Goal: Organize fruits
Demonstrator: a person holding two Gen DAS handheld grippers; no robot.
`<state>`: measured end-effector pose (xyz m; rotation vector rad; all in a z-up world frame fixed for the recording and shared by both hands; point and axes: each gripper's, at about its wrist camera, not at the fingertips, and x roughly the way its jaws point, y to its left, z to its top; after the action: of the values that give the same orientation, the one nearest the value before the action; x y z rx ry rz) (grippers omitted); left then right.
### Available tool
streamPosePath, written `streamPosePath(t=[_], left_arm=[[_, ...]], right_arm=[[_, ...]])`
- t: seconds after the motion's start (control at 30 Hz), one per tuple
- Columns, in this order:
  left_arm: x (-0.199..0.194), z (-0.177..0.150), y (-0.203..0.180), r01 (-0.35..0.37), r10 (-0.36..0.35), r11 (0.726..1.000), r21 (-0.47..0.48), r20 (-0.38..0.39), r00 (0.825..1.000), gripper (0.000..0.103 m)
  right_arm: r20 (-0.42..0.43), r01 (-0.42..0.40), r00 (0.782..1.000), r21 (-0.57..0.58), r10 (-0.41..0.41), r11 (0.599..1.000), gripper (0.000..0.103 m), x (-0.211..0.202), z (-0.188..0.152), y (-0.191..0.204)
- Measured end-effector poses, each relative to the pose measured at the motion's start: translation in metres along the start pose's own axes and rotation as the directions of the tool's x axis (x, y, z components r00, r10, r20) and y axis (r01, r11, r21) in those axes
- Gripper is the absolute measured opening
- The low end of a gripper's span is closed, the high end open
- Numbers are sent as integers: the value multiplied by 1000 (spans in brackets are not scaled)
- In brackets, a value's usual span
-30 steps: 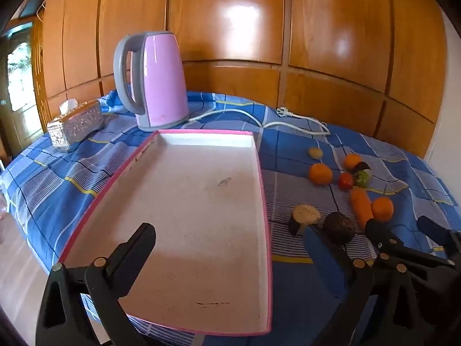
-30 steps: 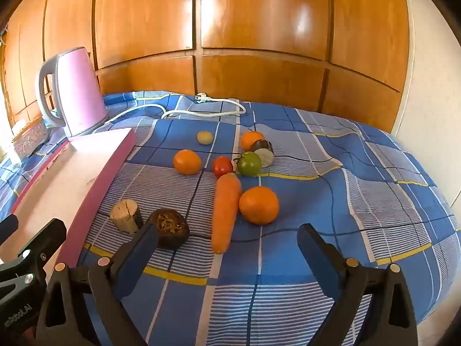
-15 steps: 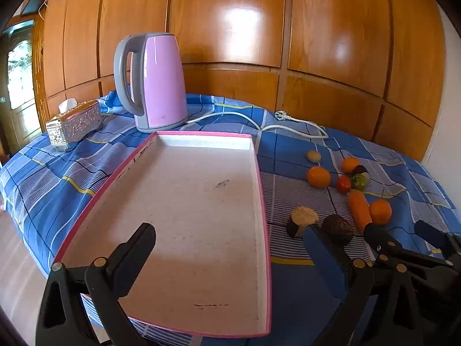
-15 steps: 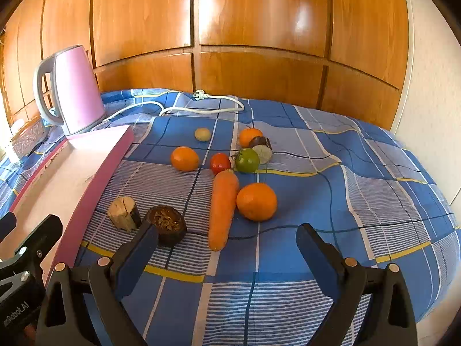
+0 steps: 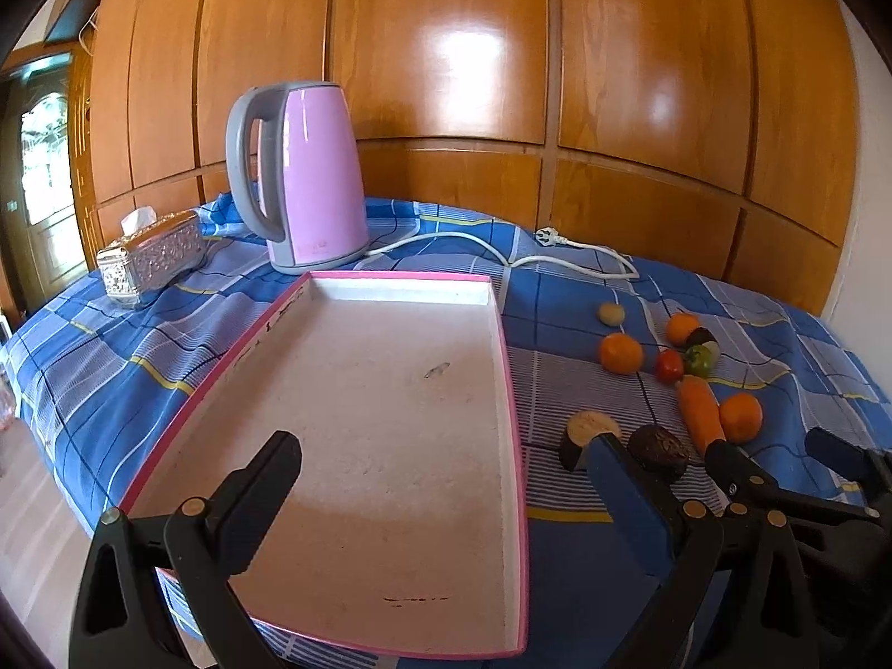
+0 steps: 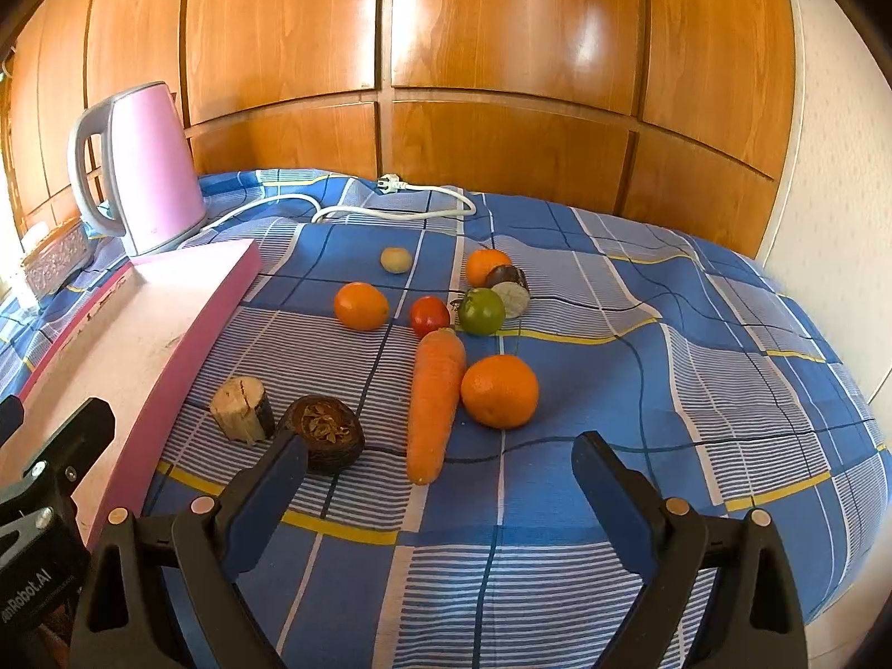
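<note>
Orange fruits, carrot (image 6: 432,401) lie loose on the blue-checked table (image 6: 697,390), none in pink tray (image 5: 515,435). Both views crept slightly closer. Right hand-held gripper (image 6: 440,471) and left hand-held gripper (image 5: 446,468) gape, empty; first target probably carrot.

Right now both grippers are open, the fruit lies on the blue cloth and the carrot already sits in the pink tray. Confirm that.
Not quite. The carrot is not in the pink tray; it lies on the blue cloth beside an orange, as the right wrist view shows. The left gripper and right gripper are open.
</note>
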<state>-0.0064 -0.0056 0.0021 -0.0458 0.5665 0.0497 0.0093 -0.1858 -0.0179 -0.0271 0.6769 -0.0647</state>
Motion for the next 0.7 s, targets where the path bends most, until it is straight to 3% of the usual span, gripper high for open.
streamPosePath(t=[0.5,0.7], left_arm=[[-3,-1,-8,19,-19,999,41,11,1000,103],[-3,-2,-9,27,-27,999,44,6,1000,103]], right_arm=[[5,-1,1000,-1,1,1000,84,-2,0,0],[6,-6,1000,4,6,1000,72,-3,1,-1]])
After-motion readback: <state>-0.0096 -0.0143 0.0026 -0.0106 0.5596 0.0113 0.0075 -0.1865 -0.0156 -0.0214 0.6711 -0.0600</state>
